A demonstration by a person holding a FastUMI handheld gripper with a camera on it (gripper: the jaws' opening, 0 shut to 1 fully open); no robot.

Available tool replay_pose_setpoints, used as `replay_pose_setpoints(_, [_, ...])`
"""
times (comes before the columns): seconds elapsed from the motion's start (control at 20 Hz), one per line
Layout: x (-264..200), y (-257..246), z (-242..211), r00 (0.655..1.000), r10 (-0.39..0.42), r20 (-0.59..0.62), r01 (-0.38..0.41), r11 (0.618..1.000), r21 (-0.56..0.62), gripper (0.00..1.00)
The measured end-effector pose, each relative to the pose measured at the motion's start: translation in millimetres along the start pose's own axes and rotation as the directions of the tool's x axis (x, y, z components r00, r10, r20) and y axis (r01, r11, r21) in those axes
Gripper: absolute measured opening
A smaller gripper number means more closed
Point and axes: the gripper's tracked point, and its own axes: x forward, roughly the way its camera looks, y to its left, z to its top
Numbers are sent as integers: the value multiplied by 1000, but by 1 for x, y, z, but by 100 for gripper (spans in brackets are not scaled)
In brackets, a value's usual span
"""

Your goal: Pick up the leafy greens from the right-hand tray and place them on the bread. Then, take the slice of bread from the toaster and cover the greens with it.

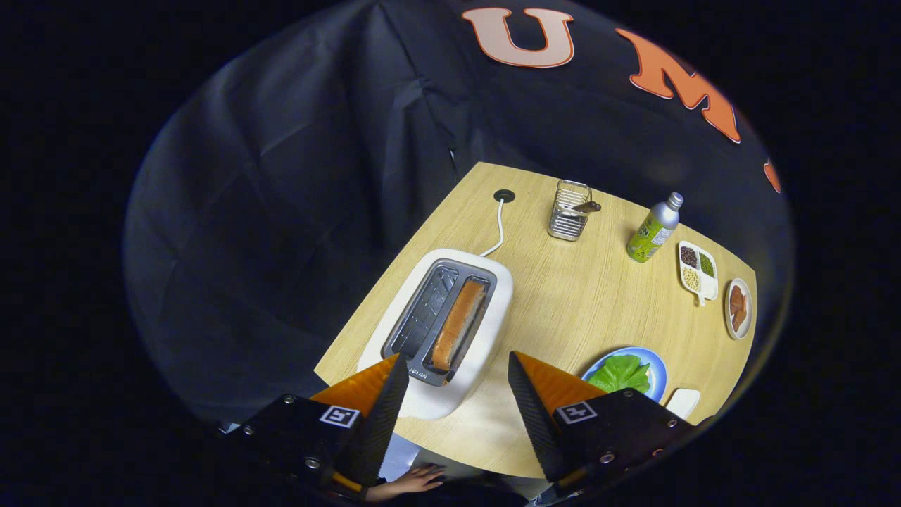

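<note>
Gripper view: fingers [456,366] spread wide, empty, above the toaster [450,317] holding bread [459,325].

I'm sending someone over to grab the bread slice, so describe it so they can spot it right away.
Start at the white toaster on the wooden table, just ahead of the open gripper. It has two slots on top; the slice of bread stands in the one nearer the blue plate of greens. The other slot is empty.
</note>
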Motion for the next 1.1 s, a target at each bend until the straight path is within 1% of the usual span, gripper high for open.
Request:
replay_pose_setpoints(0.1, [11,1,3,999,-8,-31,9,999,32,83])
replay_pose_setpoints(0.3, [31,-5,9,996,-35,-86,45,993,109,72])
replay_pose_setpoints(0.4, [39,-6,12,994,-34,-107,49,989,139,63])
replay_pose_setpoints(0.45, [43,-7,16,993,-32,-110,49,986,157,56])
replay_pose_setpoints(0.5, [44,-9,19,993,-44,-112,63,983,173,52])
replay_pose_setpoints(0.55, [45,-10,20,992,-48,-120,70,979,189,44])
replay_pose_setpoints(0.6, [47,-10,22,991,-47,-123,71,977,199,41])
replay_pose_setpoints(0.65, [50,-8,22,991,-41,-127,67,977,204,35])
replay_pose_setpoints(0.8, [59,-6,19,989,-49,-143,76,979,191,27])
replay_pose_setpoints(0.9, [60,-2,17,989,-40,-144,67,980,186,23])
replay_pose_setpoints(0.95, [58,0,17,990,-38,-139,64,980,190,18])
replay_pose_setpoints(1.1, [46,3,20,993,-11,-118,33,981,189,16])
